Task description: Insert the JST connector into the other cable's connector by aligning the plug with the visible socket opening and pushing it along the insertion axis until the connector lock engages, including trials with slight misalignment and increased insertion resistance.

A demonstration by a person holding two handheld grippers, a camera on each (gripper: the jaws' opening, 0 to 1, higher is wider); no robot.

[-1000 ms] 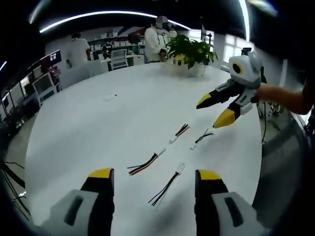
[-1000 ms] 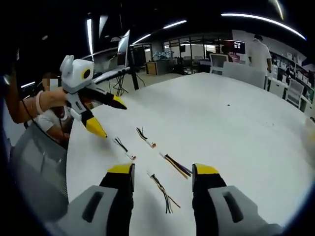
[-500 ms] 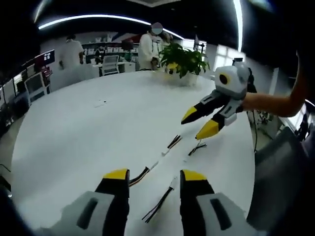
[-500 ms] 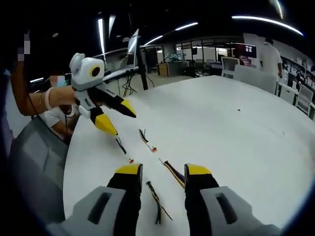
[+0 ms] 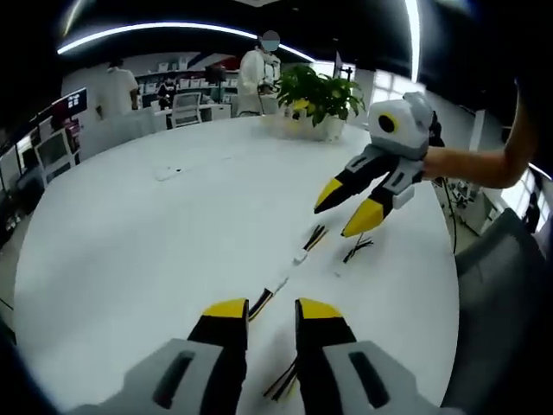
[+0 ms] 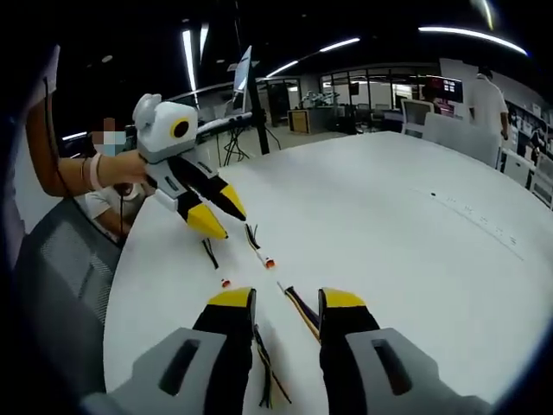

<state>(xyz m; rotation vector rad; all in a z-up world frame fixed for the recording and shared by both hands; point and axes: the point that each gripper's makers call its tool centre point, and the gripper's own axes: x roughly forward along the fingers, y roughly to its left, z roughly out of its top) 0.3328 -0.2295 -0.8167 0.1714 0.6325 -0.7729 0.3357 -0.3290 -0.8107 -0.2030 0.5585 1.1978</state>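
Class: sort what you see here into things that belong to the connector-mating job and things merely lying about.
Job: left tool; right tool; four cables with connectors, such as the nearest cable and the far cable.

Lying about: potted plant; chair; small item.

White table (image 5: 130, 225) — four cables (image 5: 309, 240) (loose) on it.
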